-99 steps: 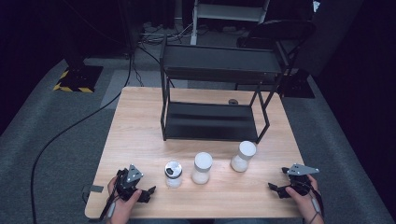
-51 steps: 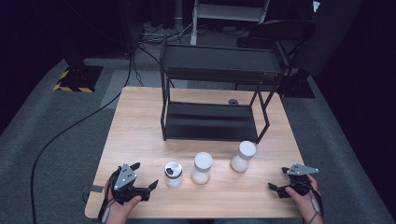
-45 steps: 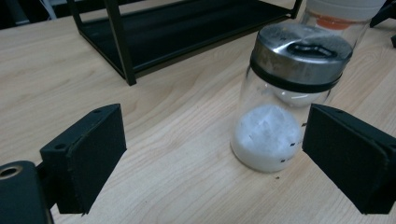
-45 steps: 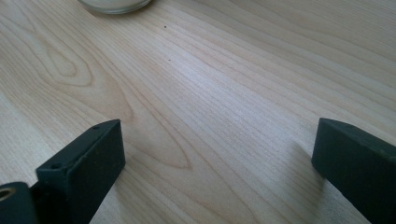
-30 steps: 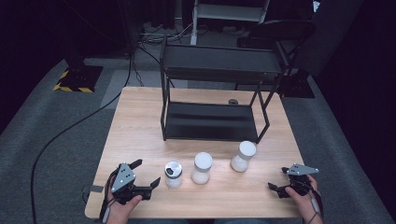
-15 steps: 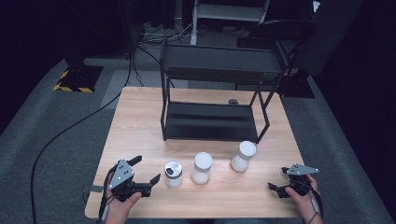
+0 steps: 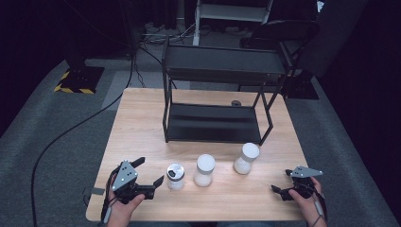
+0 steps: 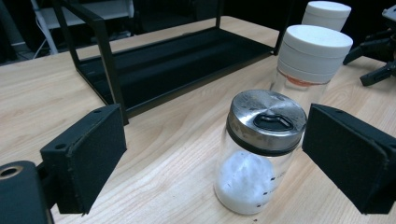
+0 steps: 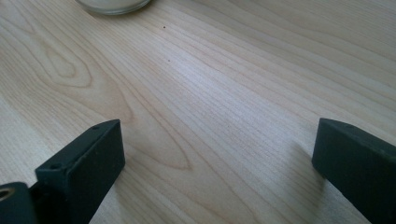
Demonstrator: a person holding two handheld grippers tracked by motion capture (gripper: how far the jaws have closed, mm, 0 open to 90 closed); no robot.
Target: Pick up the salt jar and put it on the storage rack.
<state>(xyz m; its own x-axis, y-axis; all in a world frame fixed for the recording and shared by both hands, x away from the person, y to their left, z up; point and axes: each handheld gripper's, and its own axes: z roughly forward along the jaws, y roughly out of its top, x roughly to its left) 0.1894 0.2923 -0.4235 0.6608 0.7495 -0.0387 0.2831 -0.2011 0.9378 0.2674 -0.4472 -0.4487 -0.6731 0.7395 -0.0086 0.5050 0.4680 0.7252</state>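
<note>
Grey carpet is surrounding a pale wooden table, with dark room beyond and a black cable trailing across the floor at the left. On the table's far half a black two-tier metal rack is standing, leaving bare wood to either side of it. Three jars are sitting in a row in front of the rack: a metal-lidded jar with white powder at the left, a white-lidded jar in the middle and another white-lidded jar at the right, each apart from its neighbour. The left gripper is hovering near the table's front left corner, its jaws spread wide and pointing at the metal-lidded jar; in the left gripper view that jar is sitting between the pads, closer to the right one, though whether it is touching cannot be told. The right gripper is resting near the front right corner, jaws wide apart over bare wood, well clear of the jars. Open tabletop is lying between the two grippers along the front edge
</note>
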